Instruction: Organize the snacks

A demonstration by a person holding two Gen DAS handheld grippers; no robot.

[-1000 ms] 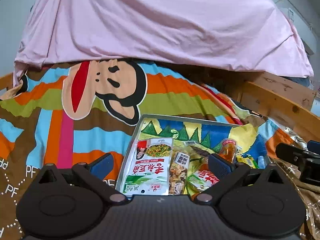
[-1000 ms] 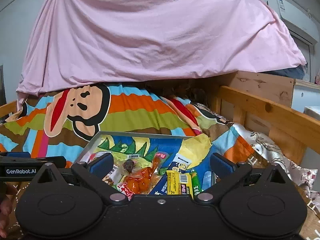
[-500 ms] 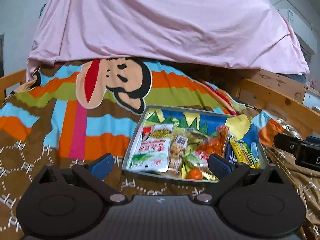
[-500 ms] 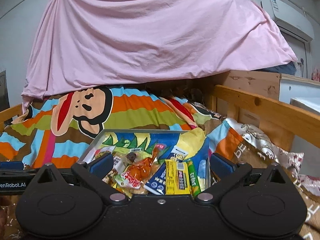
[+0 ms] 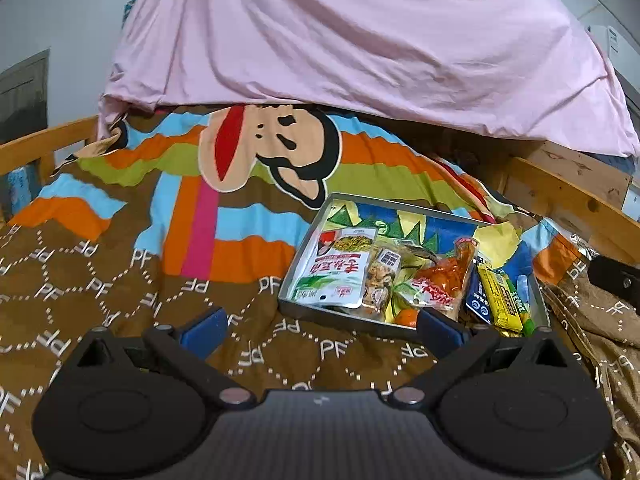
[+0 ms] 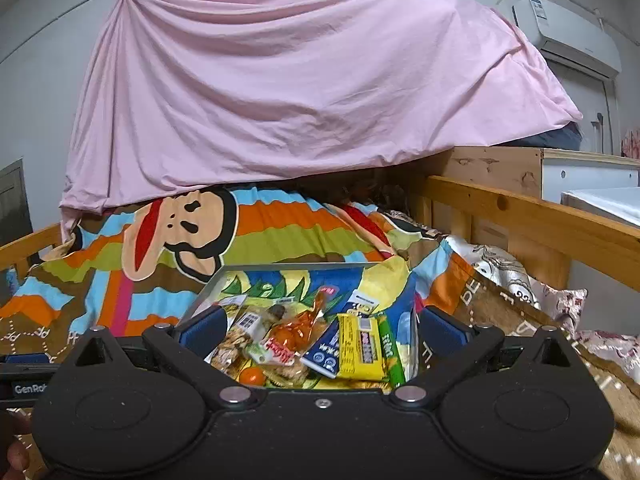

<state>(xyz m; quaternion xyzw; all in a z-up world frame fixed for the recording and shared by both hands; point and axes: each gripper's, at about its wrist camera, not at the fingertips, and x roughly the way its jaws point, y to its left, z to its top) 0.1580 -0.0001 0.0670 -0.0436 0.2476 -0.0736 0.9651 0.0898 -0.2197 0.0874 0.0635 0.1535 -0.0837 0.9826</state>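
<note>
Snacks, assorted, heaped in a shallow metal tray (image 5: 298, 280) that rests on a striped cartoon-monkey blanket (image 5: 200, 240) spread over a bed.

Contents, seen past the left gripper (image 5: 320, 326), whose blue fingers (image 5: 204, 326) are spread wide with nothing between them:
- white-and-green pouch (image 5: 340, 268), ahead between the fingers, at the tray's left side;
- red-orange packet (image 5: 448, 280), just beyond the right finger;
- yellow bar (image 5: 500, 296) and a blue sachet (image 5: 478, 300), outside the right finger;
- small orange fruit (image 5: 408, 316), touching the tray's near wall.

Right gripper (image 6: 320, 330): fingers likewise spread and empty, the tray lying between and just beyond them, the yellow bar (image 6: 360, 348) near the right finger.

Surroundings: pink sheet (image 6: 300, 92) draped behind, wooden bed rail (image 6: 540, 224) to the right.

Risks, as judged: packets overlap, so a pinch may catch two wrappers at once or slip off glossy film; the blanket is soft, so pressing down could tilt the tray and spill its load; the fruit may roll.
</note>
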